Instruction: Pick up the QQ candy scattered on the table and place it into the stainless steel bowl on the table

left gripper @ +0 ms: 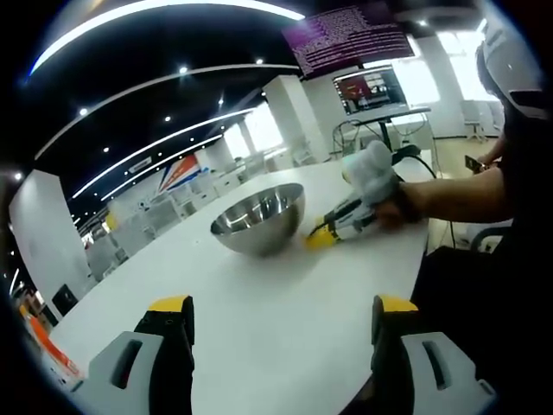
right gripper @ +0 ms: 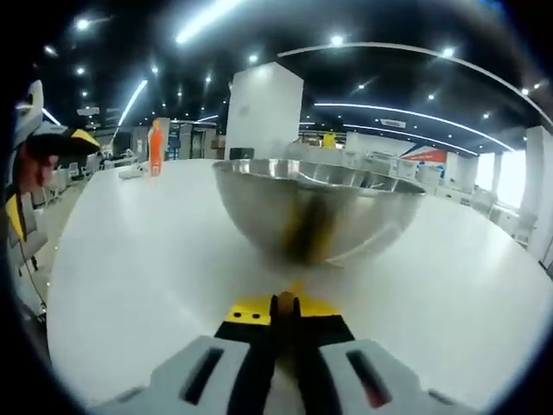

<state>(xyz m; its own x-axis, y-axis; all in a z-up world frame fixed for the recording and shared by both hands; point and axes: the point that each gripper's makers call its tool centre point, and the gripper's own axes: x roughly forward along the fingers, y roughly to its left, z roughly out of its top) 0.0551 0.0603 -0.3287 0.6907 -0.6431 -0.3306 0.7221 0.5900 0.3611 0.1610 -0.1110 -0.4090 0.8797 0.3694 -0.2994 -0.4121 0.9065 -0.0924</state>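
The stainless steel bowl (left gripper: 259,218) stands upright on the white table (left gripper: 285,320), and nothing shows inside it from here. My left gripper (left gripper: 281,304) hangs open over the near table, its yellow-tipped jaws far apart and empty. My right gripper (left gripper: 318,239), held by a white-gloved hand (left gripper: 371,173), lies low on the table just right of the bowl's base. In the right gripper view the bowl (right gripper: 315,212) looms close ahead. There the right gripper (right gripper: 283,304) has its jaws pressed together; a small dark bit sits at the tips, too small to identify.
An orange bottle (right gripper: 155,147) stands far back on the table. A person's forearm (left gripper: 458,194) reaches in from the right, over the table's edge (left gripper: 415,259). Monitors (left gripper: 371,86) on a stand rise behind the table. Rows of desks fill the background.
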